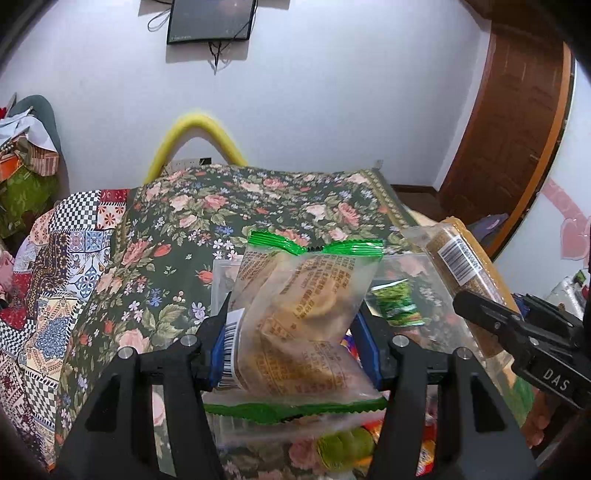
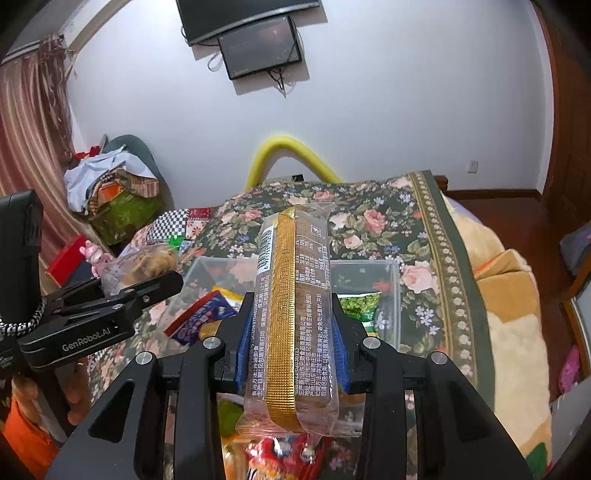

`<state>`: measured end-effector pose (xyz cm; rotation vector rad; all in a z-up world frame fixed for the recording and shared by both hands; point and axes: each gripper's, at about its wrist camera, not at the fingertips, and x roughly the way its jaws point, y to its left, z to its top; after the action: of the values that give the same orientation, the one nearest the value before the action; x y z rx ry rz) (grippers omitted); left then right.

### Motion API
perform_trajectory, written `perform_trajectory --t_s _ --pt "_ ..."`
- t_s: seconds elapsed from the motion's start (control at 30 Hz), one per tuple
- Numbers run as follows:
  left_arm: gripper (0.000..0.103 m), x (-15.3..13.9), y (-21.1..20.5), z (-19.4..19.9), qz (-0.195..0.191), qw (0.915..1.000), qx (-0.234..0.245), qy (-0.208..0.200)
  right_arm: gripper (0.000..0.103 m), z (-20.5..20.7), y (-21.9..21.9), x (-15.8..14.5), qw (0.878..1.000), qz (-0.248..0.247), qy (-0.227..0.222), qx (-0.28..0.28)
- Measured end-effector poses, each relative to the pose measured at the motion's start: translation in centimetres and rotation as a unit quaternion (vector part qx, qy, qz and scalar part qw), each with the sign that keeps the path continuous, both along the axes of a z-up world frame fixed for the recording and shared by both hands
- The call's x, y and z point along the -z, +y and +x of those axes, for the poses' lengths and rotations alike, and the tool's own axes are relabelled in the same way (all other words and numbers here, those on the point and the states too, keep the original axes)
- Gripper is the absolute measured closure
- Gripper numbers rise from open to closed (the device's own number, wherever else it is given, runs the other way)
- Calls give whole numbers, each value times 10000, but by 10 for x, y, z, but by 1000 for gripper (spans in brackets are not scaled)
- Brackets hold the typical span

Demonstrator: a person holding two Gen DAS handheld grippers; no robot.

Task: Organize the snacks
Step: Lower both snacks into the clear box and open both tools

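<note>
A: What does everything rest on?

B: A bed under a dark floral cover [image 2: 373, 221], with a white wall behind it. On that wall hangs a dark screen [image 1: 211, 20], and a yellow padded hoop [image 2: 291, 155] rises between cover and wall.

A: Taking the clear plastic bin [image 2: 391, 269] on that cover as the landmark, where are the snacks?

B: The left tool [image 1: 291, 332] is clamped on a clear pastry packet with green ends [image 1: 306, 310], held up above the bin. The right tool [image 2: 291, 325] is closed on a long gold-striped bar packet [image 2: 284, 314], also raised over the bin. Inside the bin lies a green snack pack [image 2: 360, 306]; just left of it, a blue and red pack [image 2: 201, 317].
</note>
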<state>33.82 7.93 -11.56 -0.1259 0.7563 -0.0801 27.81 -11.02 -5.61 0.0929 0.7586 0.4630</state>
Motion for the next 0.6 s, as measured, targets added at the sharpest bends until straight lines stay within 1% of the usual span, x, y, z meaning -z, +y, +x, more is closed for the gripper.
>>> perform_trajectory --t_s 0.27,0.43,0.6 --pt "46 31 5 32 129 9993 -35 354 70 25 5 30 9990 -92 430 96" --pt "46 42 7 44 62 9988 -39 493 70 33 8 41 9980 -247 577 63" --pt "46 45 1 44 254 9987 -105 423 70 34 9 45 9977 -327 588 5"
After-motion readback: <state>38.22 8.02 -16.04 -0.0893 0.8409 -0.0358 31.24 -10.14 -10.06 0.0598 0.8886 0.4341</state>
